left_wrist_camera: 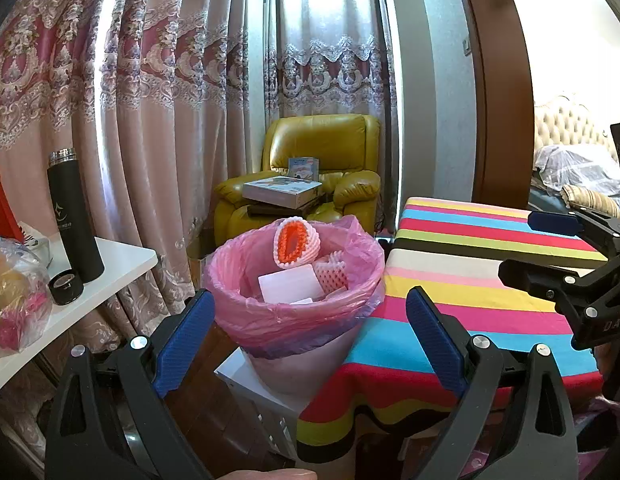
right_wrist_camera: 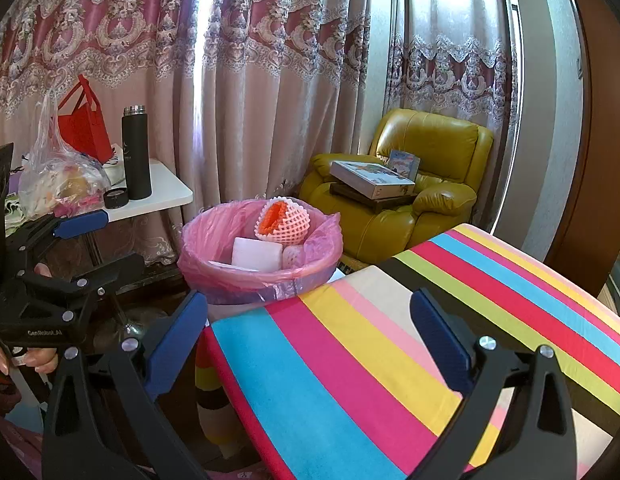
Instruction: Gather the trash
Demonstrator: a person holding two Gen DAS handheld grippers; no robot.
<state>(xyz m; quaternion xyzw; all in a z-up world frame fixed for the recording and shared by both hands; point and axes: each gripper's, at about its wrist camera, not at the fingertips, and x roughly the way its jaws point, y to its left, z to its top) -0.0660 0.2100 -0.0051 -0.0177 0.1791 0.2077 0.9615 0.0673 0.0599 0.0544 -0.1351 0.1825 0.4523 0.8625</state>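
A waste bin with a pink liner stands beside a table under a striped cloth. In the bin lie an orange-and-white foam fruit net, a white foam block and a pink net. My left gripper is open and empty, just short of the bin's near rim. My right gripper is open and empty above the striped cloth, with the bin and foam net ahead to its left. Each gripper shows in the other's view, the right gripper and the left gripper, both open.
A white side table at the left carries a black thermos, its cap, a filled plastic bag and a red bag. A yellow armchair holding boxes stands behind the bin. Curtains hang behind.
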